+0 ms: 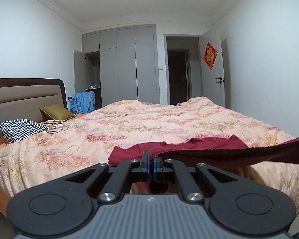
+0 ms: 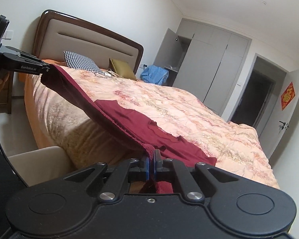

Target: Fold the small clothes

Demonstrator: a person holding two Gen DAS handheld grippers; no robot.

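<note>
Black two-finger left tool (image 1: 151,162) is gripping one corner of the dark red knitted garment (image 1: 199,147), its blue pads closed on the hem. Right tool (image 2: 151,164) is clamping the other corner in the same way. Between them the hem is hanging stretched, while the rest is lying on the peach flowered quilt (image 2: 189,109) of the bed.

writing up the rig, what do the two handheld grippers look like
Both the left gripper and the right gripper are matte black, with scissor-like linkage arms, silver pivot bolts, round bosses and blue finger pads. The left one's side reads GenRobot.AI in white, with a ribbed grey top panel.
</note>
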